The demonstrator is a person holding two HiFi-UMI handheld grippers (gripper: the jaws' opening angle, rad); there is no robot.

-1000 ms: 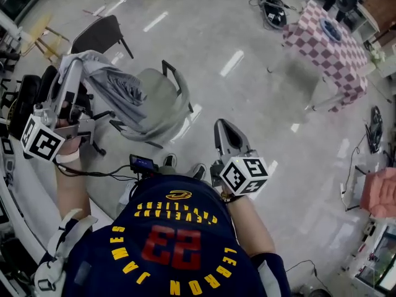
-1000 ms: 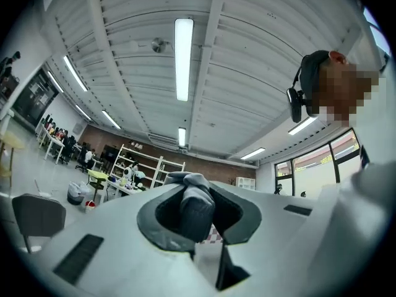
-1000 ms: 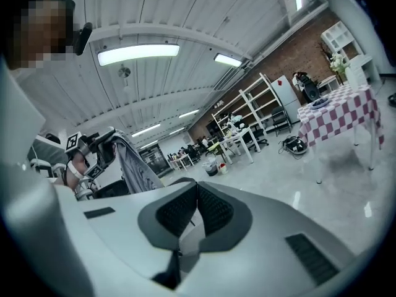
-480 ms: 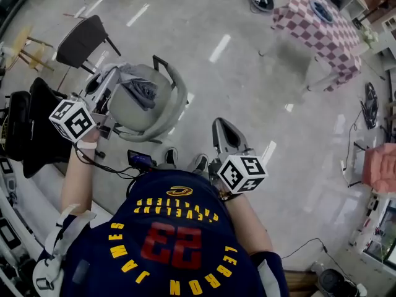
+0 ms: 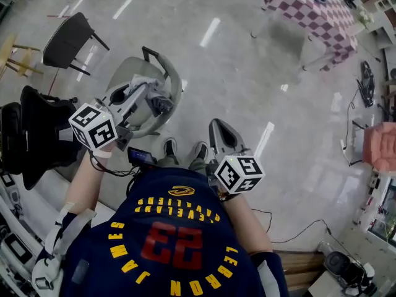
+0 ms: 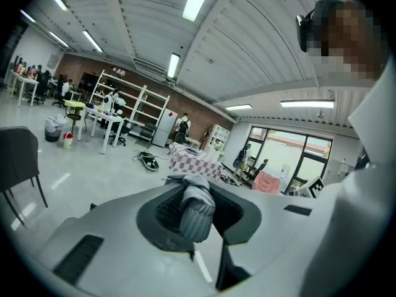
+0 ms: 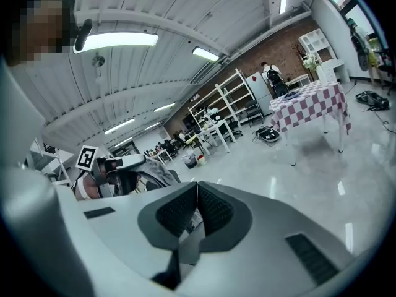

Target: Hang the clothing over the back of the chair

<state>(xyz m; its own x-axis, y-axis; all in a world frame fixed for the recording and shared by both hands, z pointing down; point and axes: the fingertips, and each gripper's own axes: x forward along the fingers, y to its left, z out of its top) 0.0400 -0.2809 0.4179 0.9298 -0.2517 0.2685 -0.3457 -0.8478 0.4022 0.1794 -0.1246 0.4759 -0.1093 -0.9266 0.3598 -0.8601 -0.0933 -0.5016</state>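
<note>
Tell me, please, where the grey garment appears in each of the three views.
Head view: grey garment left of centre, over the grey chair, at the left gripper's tip.
Left gripper view: garment at centre, pinched between the jaws.
Right gripper view: garment left of centre.
Shared landmark: checkered table.
</note>
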